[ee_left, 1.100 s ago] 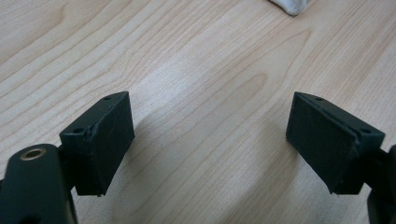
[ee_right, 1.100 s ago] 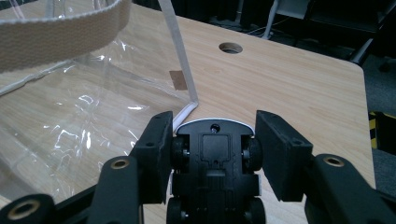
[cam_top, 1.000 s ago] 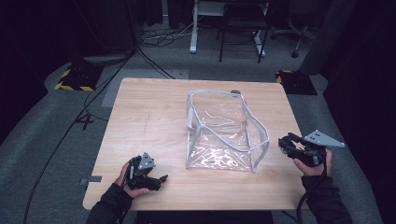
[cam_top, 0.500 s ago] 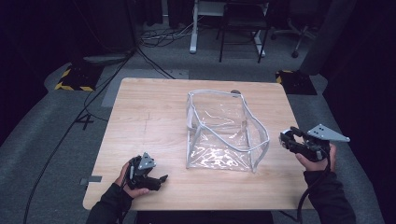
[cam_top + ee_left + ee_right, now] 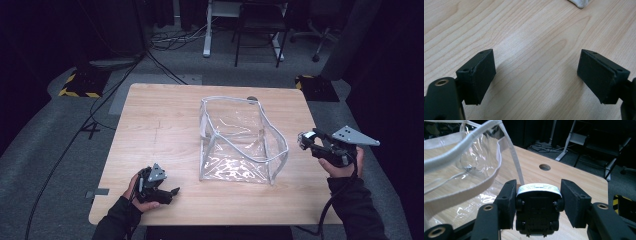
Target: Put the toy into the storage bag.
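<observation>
A dark room with chair legs and cables lay behind the pale wooden desk (image 5: 160,125), and in the middle of it stood the clear plastic bag (image 5: 240,142) with its white trim, mouth up. Over the desk's right edge, the right gripper (image 5: 537,195) was clamped on a small toy car (image 5: 537,206), black underside facing the camera, white body beyond, held off the desk just beside the bag's rim. Near the front left corner, the left gripper (image 5: 536,72) had its jaws spread wide over bare wood, gripping nothing.
</observation>
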`<action>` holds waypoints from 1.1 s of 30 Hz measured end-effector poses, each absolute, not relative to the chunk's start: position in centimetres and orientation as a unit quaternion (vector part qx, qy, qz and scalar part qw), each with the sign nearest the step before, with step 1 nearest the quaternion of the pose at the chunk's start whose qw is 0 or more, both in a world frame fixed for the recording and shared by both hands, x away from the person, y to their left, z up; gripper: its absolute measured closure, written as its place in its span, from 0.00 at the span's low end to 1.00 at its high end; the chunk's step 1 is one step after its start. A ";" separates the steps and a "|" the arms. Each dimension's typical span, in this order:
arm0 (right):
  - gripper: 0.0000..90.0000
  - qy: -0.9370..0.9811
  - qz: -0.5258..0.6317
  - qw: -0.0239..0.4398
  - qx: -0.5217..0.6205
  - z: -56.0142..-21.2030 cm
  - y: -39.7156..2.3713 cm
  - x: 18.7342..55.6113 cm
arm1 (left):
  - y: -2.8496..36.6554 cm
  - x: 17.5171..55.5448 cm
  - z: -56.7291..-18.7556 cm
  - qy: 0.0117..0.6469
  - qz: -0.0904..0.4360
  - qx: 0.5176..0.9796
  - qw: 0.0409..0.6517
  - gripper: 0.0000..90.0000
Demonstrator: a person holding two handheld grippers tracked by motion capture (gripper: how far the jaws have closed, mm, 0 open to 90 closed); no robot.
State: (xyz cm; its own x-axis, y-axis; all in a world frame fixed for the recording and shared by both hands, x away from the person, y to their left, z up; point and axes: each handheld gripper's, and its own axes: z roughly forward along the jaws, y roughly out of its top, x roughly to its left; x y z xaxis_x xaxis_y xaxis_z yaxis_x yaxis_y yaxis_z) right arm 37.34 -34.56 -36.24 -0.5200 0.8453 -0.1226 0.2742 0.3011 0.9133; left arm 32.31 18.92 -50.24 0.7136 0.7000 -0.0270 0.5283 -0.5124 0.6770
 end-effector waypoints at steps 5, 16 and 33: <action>0.54 0.742 0.460 0.315 0.373 -35.4 -34.3 37.4 | 18.9 32.3 -50.2 0.357 0.126 0.860 0.341 0.17; 0.54 0.742 0.462 0.324 0.362 -33.8 -33.7 37.5 | 18.9 32.3 -50.2 0.357 0.126 0.860 0.341 0.17; 0.54 0.743 0.469 0.329 0.345 -31.5 -32.4 38.0 | 18.9 32.3 -50.2 0.357 0.126 0.860 0.341 0.17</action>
